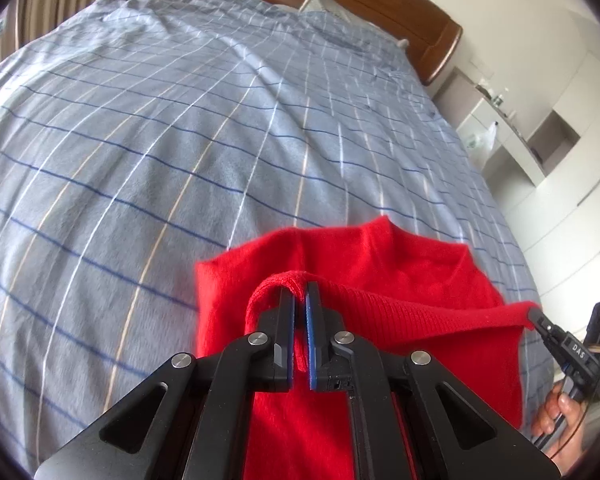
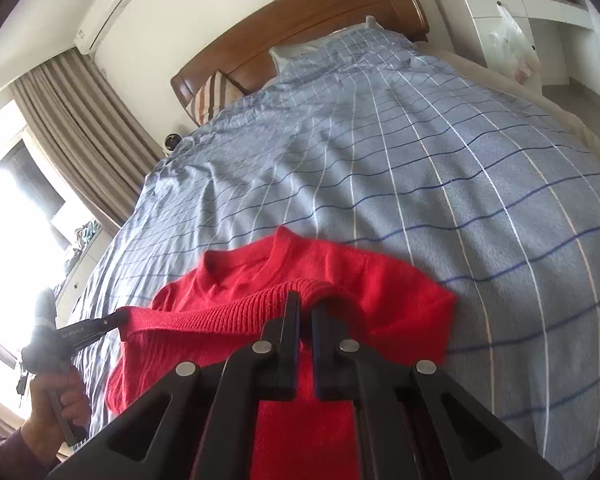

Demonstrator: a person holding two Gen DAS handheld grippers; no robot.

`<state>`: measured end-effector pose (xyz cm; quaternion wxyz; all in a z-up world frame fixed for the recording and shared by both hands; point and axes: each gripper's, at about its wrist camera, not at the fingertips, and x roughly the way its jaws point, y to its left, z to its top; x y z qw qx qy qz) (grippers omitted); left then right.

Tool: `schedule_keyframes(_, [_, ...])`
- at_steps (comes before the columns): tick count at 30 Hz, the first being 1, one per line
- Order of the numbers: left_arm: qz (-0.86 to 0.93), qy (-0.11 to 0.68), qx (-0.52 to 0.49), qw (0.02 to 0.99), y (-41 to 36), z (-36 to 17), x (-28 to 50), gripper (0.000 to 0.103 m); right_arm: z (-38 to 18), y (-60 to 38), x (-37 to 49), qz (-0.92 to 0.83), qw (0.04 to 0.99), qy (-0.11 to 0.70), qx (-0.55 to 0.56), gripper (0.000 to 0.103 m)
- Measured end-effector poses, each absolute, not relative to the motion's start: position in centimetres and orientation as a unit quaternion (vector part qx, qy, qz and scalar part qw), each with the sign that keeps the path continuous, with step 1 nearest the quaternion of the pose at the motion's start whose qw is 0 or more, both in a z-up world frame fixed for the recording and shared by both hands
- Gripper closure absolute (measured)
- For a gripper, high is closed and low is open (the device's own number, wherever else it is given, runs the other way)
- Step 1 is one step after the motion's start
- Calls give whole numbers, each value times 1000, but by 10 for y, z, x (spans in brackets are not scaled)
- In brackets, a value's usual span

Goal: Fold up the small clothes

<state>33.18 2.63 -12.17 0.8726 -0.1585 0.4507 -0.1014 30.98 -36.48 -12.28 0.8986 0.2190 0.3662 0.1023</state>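
At lower centre of both views, left gripper (image 1: 300, 286) and right gripper (image 2: 305, 300), jaws clamped, each pinch the red sweater's (image 1: 400, 264) ribbed hem above the checked bedspread (image 1: 180, 140).

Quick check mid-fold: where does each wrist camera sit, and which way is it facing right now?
Left wrist: on the left hand-held gripper, facing up the bed toward the headboard; shut on the red sweater hem; right hand visible.
Right wrist: on the right hand-held gripper, facing likewise; left hand visible.
Shared: sweater, bed, headboard.
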Motion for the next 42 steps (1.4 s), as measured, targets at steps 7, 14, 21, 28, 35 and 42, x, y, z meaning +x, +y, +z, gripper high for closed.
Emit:
schedule_keyframes(7, [-61,428,-150,889,44,-113,333,33,-134,-381,321,78,895,369,239,71])
schedule_keyframes(14, [-153,402,-63,901,18,-105,251,9,-113,-330,245,201,886,403,110,66])
schedule_keyframes(21, [-67,444,-29,893,41,-136,201,13,-146,-353,167,96,891,442,46,73])
schedule_keyframes(28, [-40,394,-10,918,46,-128,141,4,-142,-332,95,105,911,395,48,54])
schedule_keyframes(35, [-11,386,36,922,32,-173,133,3,-181,-334,89,80,923,370,73,53])
schedule_keyframes(42, [-11,388,31,921,36,-178,131,1,-188,-330,87,74,929,357,70,53])
